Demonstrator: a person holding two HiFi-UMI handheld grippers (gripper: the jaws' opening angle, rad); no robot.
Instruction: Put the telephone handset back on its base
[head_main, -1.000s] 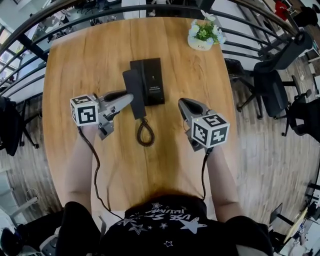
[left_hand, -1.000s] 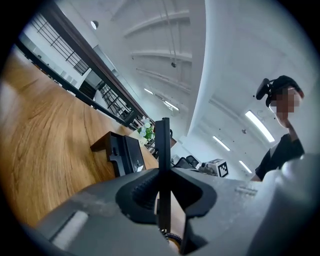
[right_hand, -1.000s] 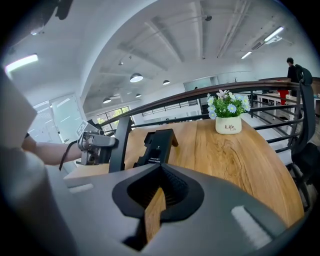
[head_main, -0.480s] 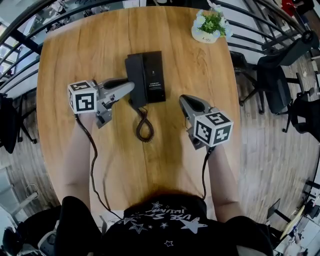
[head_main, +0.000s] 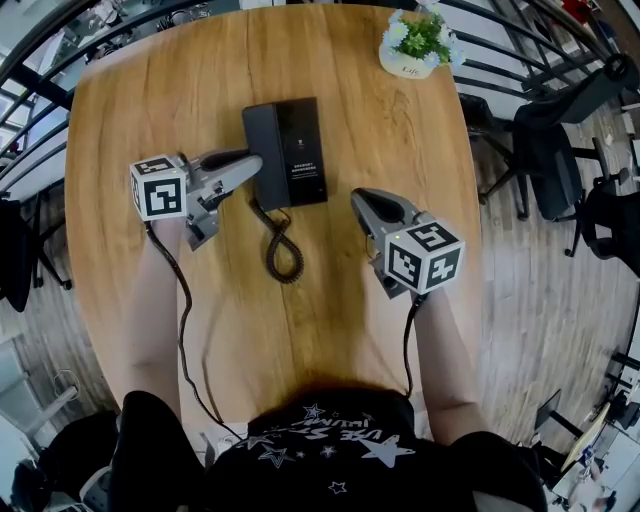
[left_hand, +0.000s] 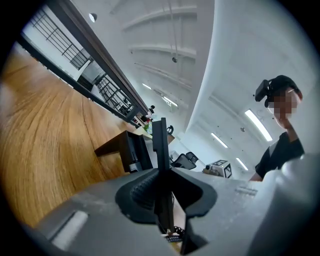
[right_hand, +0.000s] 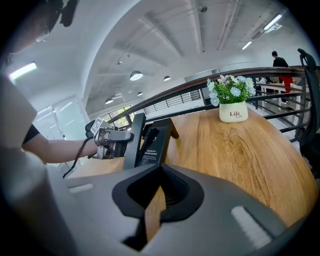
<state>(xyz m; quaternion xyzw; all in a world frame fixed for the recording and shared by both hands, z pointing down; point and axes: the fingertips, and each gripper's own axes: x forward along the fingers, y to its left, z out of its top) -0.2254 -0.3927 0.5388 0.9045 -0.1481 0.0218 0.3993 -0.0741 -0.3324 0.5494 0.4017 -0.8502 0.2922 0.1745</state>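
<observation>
We see that the black oblong telephone handset (head_main: 258, 130) no longer lies slanted with its near end sticking out past the near edge of the flat black telephone base (head_main: 302, 150). Now it lies parallel to the base, along its left side, and its ends are about level with the base's ends. The left gripper (head_main: 255, 160), closed on the handset's side, has gone with it toward the base. The black coiled cord (head_main: 283, 255) now runs further to reach the handset's near end.
</observation>
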